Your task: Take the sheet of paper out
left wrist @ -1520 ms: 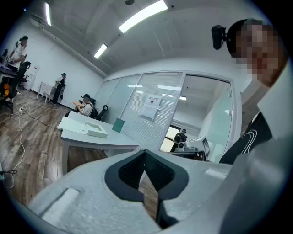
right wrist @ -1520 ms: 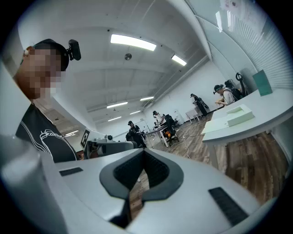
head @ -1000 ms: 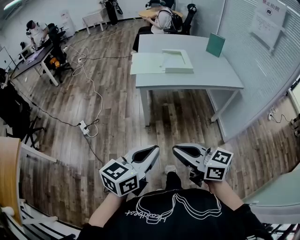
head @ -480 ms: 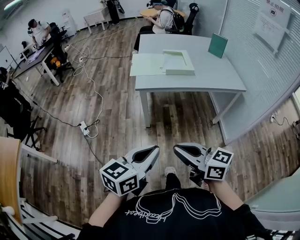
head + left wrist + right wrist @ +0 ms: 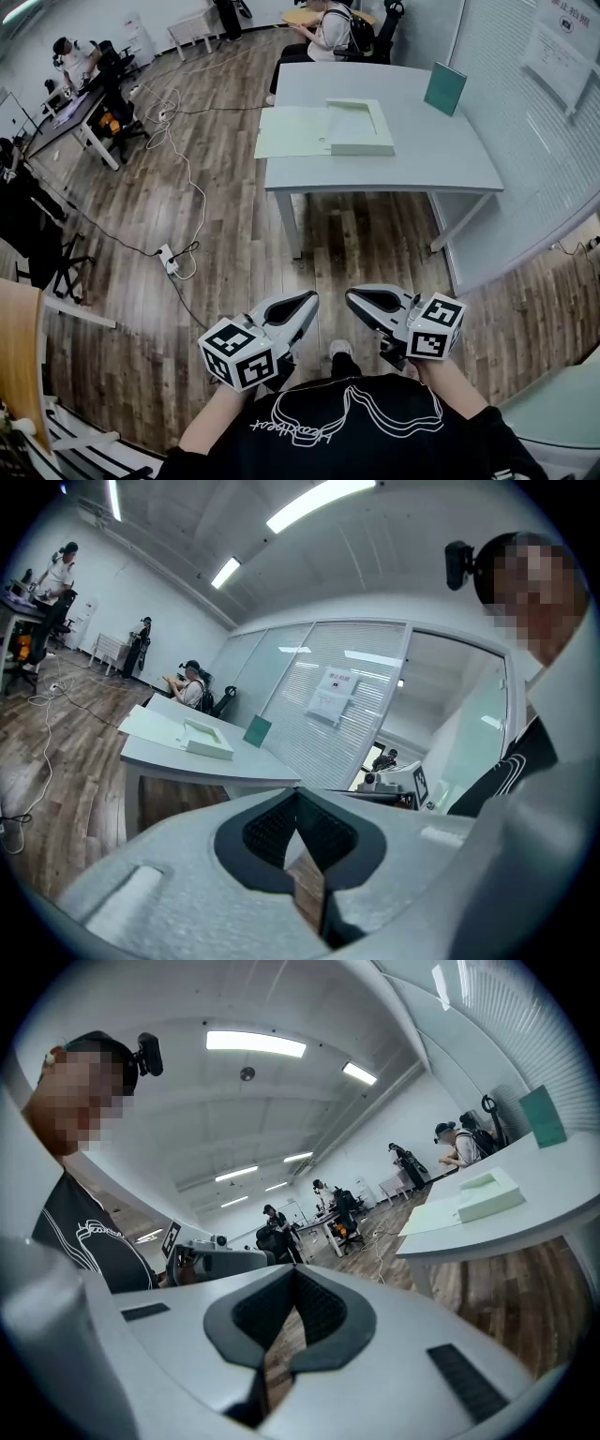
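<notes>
Left gripper [image 5: 307, 300] and right gripper [image 5: 354, 298] both closed and empty, side by side near the person's chest, far worktop [image 5: 450, 159] well apart, pale sheet [image 5: 291, 131] flat on it, touching shallow box [image 5: 361, 145] at its right, overhanging the worktop's left edge

Bare wooden floor [image 5: 366, 244] lies open up to the grey table [image 5: 441, 155]. On it, a shallow pale box [image 5: 361, 147] and an upright green book [image 5: 444, 88] stand well apart, bare tabletop between. A glass wall [image 5: 525, 103] closes the right side.
</notes>
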